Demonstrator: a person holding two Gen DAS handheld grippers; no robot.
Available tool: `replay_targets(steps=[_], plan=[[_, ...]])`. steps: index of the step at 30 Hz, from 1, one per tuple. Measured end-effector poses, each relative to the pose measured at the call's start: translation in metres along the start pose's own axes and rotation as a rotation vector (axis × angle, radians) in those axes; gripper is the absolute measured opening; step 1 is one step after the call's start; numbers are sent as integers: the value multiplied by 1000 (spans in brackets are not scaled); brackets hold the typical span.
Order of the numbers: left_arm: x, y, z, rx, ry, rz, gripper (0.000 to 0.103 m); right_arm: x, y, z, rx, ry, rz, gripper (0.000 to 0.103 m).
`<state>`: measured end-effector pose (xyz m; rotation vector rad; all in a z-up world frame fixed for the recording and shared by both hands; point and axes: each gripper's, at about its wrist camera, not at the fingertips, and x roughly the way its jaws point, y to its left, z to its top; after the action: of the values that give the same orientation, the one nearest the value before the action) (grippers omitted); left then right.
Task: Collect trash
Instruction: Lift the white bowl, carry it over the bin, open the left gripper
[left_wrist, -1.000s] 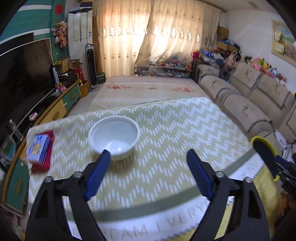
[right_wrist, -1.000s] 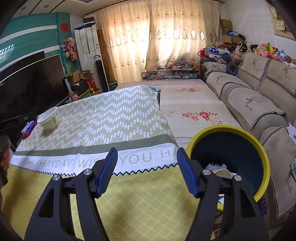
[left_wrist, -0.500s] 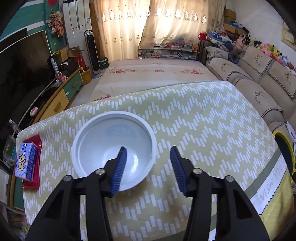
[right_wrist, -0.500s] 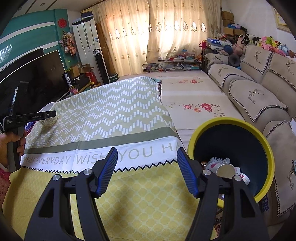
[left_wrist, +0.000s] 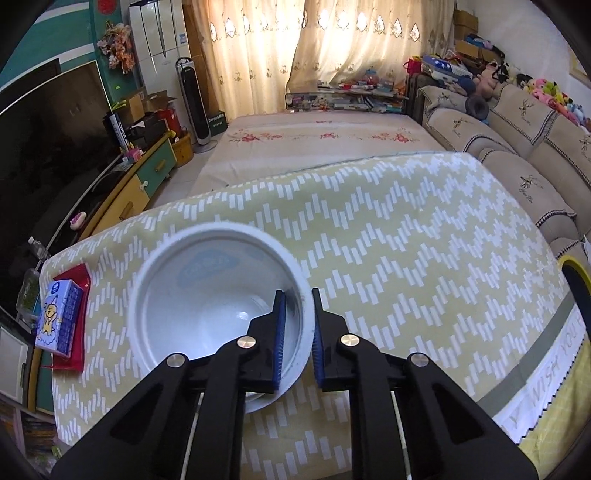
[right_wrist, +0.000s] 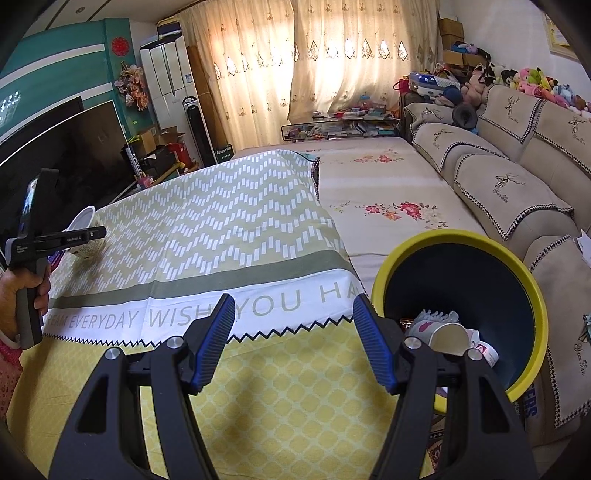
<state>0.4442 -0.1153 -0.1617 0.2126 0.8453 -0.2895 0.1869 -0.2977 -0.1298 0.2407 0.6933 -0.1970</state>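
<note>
A white paper bowl (left_wrist: 207, 295) stands on the zigzag tablecloth (left_wrist: 406, 240). My left gripper (left_wrist: 297, 295) straddles its right wall, one blue pad inside and one outside; the jaws are closing and the pads press on the wall. In the right wrist view the same bowl (right_wrist: 83, 221) shows at the far left with the left gripper (right_wrist: 99, 232) on it, held by a hand. My right gripper (right_wrist: 293, 306) hangs open and holds nothing, over the table's near end, left of the yellow-rimmed bin (right_wrist: 458, 236), which holds a paper cup (right_wrist: 448, 338) and other trash.
A blue drink carton (left_wrist: 59, 321) lies on a red packet (left_wrist: 79, 354) at the table's left edge. The bin's rim (left_wrist: 574, 273) shows at the table's right end. A sofa (right_wrist: 509, 184) runs along the right, a TV (left_wrist: 48, 147) along the left.
My left gripper moved forward and down to the bowl and its jaws closed onto the bowl's right wall. It came into the right wrist view with its hand. The right gripper kept still.
</note>
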Motion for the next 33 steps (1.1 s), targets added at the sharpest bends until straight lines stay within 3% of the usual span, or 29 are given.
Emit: replay_targets(steps=[5, 14, 24, 29, 33], plan=[[-31, -15, -4, 22, -41, -31, 7, -3, -4, 1, 21, -19, 0, 63], [-97, -85, -23, 105, -112, -164, 7, -38, -13, -9, -4, -121, -36, 63], [-156, -211, -32, 287, -161, -385, 7, -130, -94, -21, 49, -241, -194, 63], [-166, -292, -30, 383, -152, -489, 7, -162, -126, -23, 70, -287, -281, 63], [-161, -349, -27, 433, -114, -550, 7, -169, -153, -31, 107, -275, -300, 63]])
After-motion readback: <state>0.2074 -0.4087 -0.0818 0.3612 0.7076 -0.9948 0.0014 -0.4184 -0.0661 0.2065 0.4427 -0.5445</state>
